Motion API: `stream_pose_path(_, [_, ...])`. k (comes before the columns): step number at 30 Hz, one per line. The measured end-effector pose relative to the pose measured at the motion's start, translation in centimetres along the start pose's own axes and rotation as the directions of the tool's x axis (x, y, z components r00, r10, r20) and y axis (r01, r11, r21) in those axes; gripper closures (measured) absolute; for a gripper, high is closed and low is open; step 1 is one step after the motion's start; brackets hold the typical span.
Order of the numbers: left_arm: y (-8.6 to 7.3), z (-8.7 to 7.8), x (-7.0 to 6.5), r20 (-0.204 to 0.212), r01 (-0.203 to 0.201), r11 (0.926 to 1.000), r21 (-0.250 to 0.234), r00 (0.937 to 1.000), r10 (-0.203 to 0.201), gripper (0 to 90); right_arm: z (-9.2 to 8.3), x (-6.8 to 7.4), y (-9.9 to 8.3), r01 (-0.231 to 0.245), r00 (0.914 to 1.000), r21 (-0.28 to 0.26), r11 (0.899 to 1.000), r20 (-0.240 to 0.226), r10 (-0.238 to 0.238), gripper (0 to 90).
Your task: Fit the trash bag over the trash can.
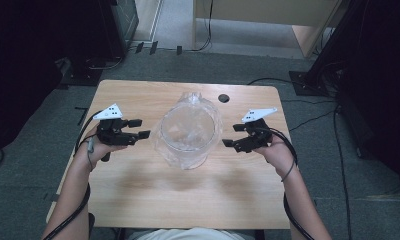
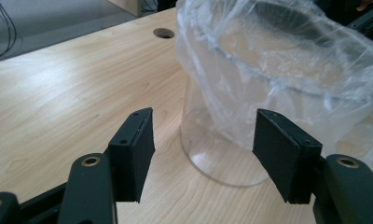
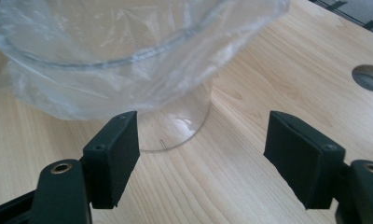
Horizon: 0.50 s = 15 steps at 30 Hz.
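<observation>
Clear plastic bag (image 1: 188,131) is lining a jar (image 2: 212,154) on the tabletop (image 1: 138,190); left claw (image 1: 140,128) and right claw (image 1: 231,135) are flanking it, both open, likely for gripping its edges.

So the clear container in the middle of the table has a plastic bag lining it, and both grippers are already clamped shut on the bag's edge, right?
Not quite. The clear container is lined with a plastic bag, but the left gripper and right gripper are open and apart from it, one at each side. The high view shows it.
</observation>
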<state>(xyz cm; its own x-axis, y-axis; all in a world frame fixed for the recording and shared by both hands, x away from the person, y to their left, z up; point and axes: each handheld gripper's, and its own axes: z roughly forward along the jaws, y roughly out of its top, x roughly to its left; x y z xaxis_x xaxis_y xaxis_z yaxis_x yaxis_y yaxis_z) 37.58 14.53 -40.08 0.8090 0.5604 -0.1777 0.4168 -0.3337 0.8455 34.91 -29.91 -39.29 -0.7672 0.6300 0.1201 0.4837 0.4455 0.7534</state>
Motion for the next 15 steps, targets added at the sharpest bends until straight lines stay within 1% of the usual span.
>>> stream_pose_path(2, [-0.4, 0.2, 0.3, 0.002, 0.005, 1.0, -0.002, 1.0, -0.005, 37.8, 0.1, -0.3, -0.6, -0.013, 0.9999, -0.002, 1.0, -0.01, 0.013, 24.7])
stream_pose_path(4, [-0.9, 0.5, 0.5, 0.009, 0.031, 0.9995, -0.005, 0.9995, -0.031, 37.4, 0.5, -0.6, -1.3, -0.032, 0.9995, -0.015, 0.999, -0.003, 0.032, 24.6])
stream_pose_path(7, [-1.4, 1.0, 0.8, 0.0, 0.025, 0.9997, 0.003, 0.9997, -0.025, 37.9, 1.4, -1.0, -2.6, -0.049, 0.9988, -0.012, 0.999, 0.007, 0.049, 24.6])
stream_pose_path(8, [-1.6, 1.2, 0.9, 0.001, 0.02, 0.9998, 0.005, 0.9998, -0.02, 38.1, 1.8, -1.1, -3.0, -0.047, 0.9989, -0.007, 0.999, 0.009, 0.047, 24.6])
stream_pose_path(11, [-2.1, 1.6, 1.1, 0.0, 0.018, 0.9998, 0.009, 0.9998, -0.018, 38.1, 2.7, -1.2, -3.8, -0.045, 0.999, 0.027, 0.999, 0.011, 0.044, 24.6])
stream_pose_path(15, [-2.6, 2.2, 1.3, -0.005, 0.016, 0.9997, 0.018, 0.9999, -0.015, 38.1, 3.5, -1.2, -4.3, -0.035, 0.9993, 0.038, 0.999, 0.018, 0.034, 24.6])
